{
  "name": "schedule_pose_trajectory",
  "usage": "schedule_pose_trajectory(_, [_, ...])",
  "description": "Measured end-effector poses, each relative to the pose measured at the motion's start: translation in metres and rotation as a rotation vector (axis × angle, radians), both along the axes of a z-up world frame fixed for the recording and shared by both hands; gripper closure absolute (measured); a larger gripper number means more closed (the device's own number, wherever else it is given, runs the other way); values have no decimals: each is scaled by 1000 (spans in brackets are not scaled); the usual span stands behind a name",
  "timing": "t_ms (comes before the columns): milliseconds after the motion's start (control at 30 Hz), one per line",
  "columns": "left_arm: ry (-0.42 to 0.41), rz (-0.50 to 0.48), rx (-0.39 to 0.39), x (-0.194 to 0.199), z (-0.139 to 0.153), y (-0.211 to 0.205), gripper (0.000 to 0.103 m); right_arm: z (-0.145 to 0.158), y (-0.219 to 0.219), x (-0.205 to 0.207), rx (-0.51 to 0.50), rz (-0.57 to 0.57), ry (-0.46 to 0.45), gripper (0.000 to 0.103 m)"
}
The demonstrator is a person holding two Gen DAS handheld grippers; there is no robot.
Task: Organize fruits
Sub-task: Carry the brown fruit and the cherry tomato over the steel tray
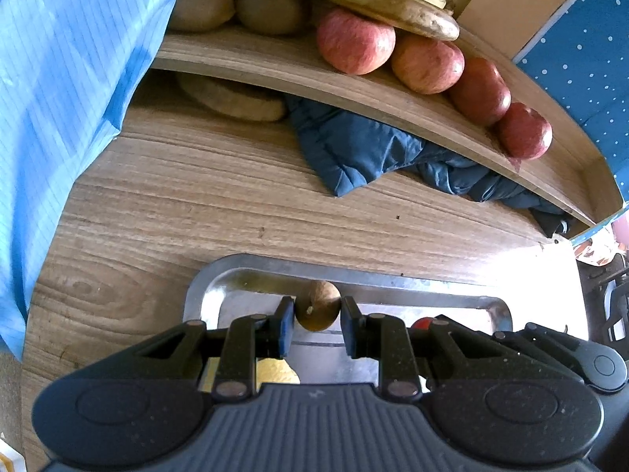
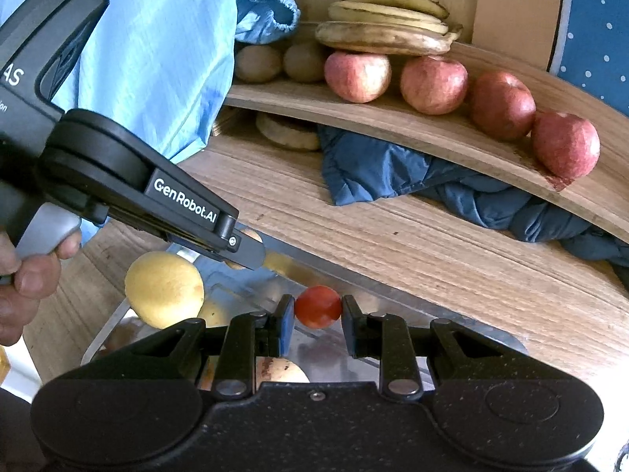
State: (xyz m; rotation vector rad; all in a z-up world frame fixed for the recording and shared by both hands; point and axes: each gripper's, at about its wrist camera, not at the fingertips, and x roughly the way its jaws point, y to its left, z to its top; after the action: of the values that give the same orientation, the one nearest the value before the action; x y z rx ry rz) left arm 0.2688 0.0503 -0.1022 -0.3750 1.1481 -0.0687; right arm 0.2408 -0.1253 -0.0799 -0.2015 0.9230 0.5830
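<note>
- Nearest the left wrist camera, the left gripper [image 1: 317, 312] is clamped on a small brown round fruit [image 1: 317, 310], perhaps a kiwi, its blue pads pressing both sides, above the far rim of the metal tray [image 1: 251, 265].
- Nearest the right wrist camera, the right gripper [image 2: 317, 308] is closed on a small red tomato-like fruit [image 2: 317, 306], gripped between its pads over the same tray [image 2: 354, 281].
- In the tray, in the right wrist view: a yellow pear-like fruit [image 2: 164, 288] at 9 o'clock from the red fruit, and a pale fruit [image 2: 283, 369] partly hidden behind the gripper body at 6 o'clock.
- The left gripper's body [image 2: 118, 181], marked "GenRobot.AI", comes in from 10 o'clock, held by a hand [image 2: 23, 275] at the left edge.
- The wooden shelf [image 2: 412, 126] at 12 o'clock holds four red apples in a row [image 2: 434, 84], two brown kiwis [image 2: 275, 62] at their left end, and a bunch of spotted bananas [image 2: 387, 27] resting on top of the leftmost apples.
- Under the shelf, on the wooden table [image 2: 393, 244], lie a dark blue padded cloth [image 2: 393, 173] and a flat tan round thing [image 2: 287, 129].
- A light blue garment [image 1: 70, 78] fills the 10 o'clock side.
</note>
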Motion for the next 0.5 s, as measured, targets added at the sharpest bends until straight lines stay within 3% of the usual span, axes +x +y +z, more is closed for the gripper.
schedule_pose_trajectory(500, [39, -40, 14, 11, -8, -10, 76, -5, -2, 7, 2, -15, 26, 76])
